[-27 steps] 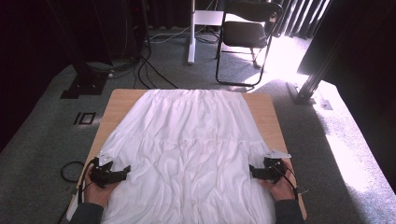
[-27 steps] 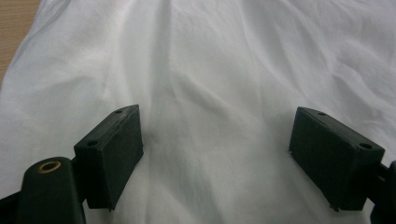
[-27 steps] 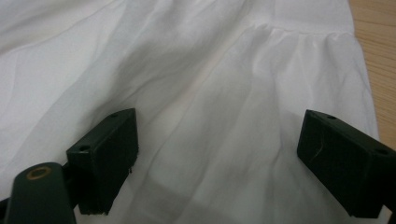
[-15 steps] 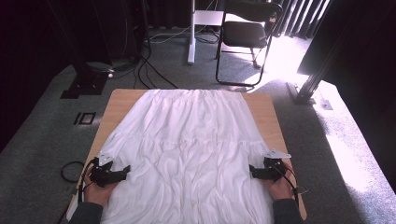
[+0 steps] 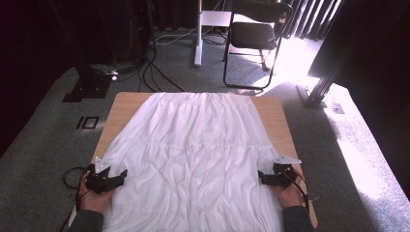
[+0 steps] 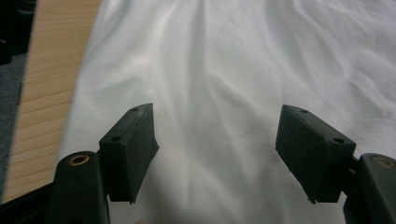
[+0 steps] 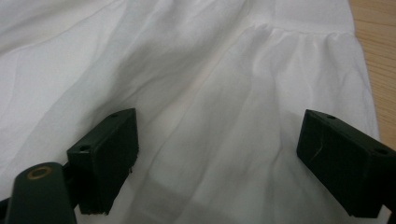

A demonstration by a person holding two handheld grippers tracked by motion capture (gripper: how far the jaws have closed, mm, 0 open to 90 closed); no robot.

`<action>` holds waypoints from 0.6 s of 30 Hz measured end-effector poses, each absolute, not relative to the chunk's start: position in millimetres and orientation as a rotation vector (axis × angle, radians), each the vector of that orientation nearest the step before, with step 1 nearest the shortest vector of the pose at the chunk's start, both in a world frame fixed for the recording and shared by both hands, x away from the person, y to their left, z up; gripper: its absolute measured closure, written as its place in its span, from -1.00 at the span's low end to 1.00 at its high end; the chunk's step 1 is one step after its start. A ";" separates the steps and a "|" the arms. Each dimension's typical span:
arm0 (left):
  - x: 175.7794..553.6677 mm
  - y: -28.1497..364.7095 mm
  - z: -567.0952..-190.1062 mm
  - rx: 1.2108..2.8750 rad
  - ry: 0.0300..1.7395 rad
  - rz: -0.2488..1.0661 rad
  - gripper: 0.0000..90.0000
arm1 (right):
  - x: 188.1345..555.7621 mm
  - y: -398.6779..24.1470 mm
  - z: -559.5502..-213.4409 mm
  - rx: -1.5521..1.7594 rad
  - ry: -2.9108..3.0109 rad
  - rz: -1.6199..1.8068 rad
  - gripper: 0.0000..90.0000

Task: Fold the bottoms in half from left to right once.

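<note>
Left claw (image 5: 118, 175) released at 7 o'clock, jaws spread over the white skirt (image 5: 193, 164), nothing pinched. Right claw (image 5: 263, 178) released at 5 o'clock, same. Skirt lies flat, covering most of the wooden surface (image 5: 274, 113); grey carpet around it, black chair (image 5: 256, 36) at 12, cables (image 5: 154, 63) at 11. Skirt's near hem is cut off by the frame. Long axis 12 to 6, narrow gathered end at 12.
</note>
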State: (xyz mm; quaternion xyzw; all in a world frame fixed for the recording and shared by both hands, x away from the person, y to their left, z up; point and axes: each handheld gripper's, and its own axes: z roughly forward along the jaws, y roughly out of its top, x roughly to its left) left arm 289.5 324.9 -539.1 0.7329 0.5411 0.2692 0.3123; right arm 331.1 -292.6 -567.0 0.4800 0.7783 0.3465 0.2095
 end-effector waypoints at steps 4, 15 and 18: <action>284.6 342.6 -533.9 1.904 1.465 0.720 -0.40 | 331.1 -292.5 -567.1 1.335 2.164 0.964 -0.73; 294.6 362.3 -539.1 1.869 1.565 0.752 -0.79 | 330.0 -292.4 -567.1 1.337 2.160 0.967 -0.71; 297.9 362.1 -545.4 1.892 1.560 0.709 -0.82 | 330.0 -292.4 -567.1 1.337 2.160 0.967 -0.71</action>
